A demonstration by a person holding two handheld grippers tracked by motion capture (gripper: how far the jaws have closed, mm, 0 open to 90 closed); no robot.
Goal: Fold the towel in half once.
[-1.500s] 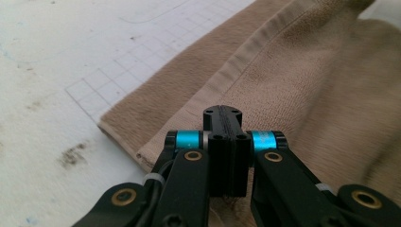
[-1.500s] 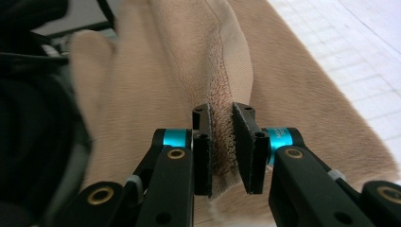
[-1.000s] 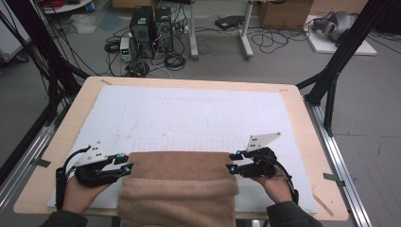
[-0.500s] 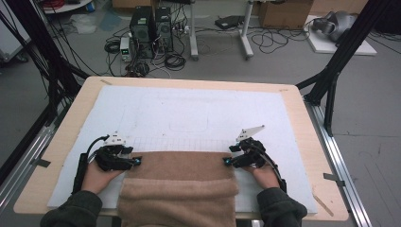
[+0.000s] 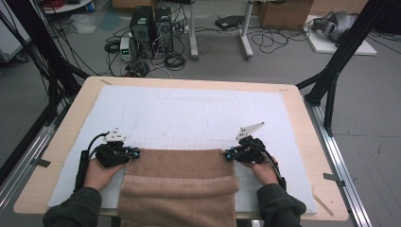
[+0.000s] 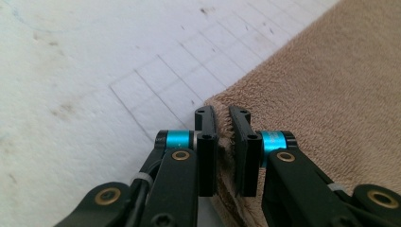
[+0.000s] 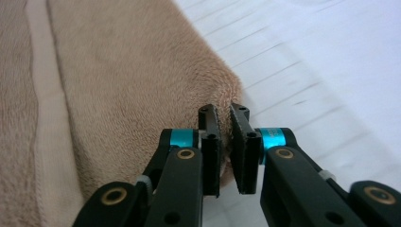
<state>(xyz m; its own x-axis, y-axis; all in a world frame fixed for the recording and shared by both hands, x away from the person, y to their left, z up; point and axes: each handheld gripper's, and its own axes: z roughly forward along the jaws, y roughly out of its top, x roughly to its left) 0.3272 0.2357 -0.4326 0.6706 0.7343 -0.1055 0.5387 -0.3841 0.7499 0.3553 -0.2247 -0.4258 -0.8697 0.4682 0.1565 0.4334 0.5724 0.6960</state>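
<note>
A brown towel [image 5: 179, 184] lies folded on the white mat [image 5: 189, 113] at the near edge, its front part hanging over the table's edge. My left gripper [image 5: 136, 153] is at the towel's far left corner. In the left gripper view the left gripper [image 6: 222, 120] is shut on the towel [image 6: 331, 94], with the corner's edge pinched between the jaws. My right gripper [image 5: 228, 154] is at the far right corner. In the right gripper view the right gripper [image 7: 223, 118] is shut on that corner of the towel [image 7: 118, 71].
The mat carries faint drawn grid lines [image 5: 184, 141] just beyond the towel. A wooden table rim [image 5: 61, 137] borders the mat. Metal rails [image 5: 331, 156] run along the table's sides. On the floor behind are computer towers [image 5: 149, 23] and cables.
Both hands have moved a little forward and inward, and the grippers have levelled out at the towel's far corners. The towel itself has hardly shifted.
</note>
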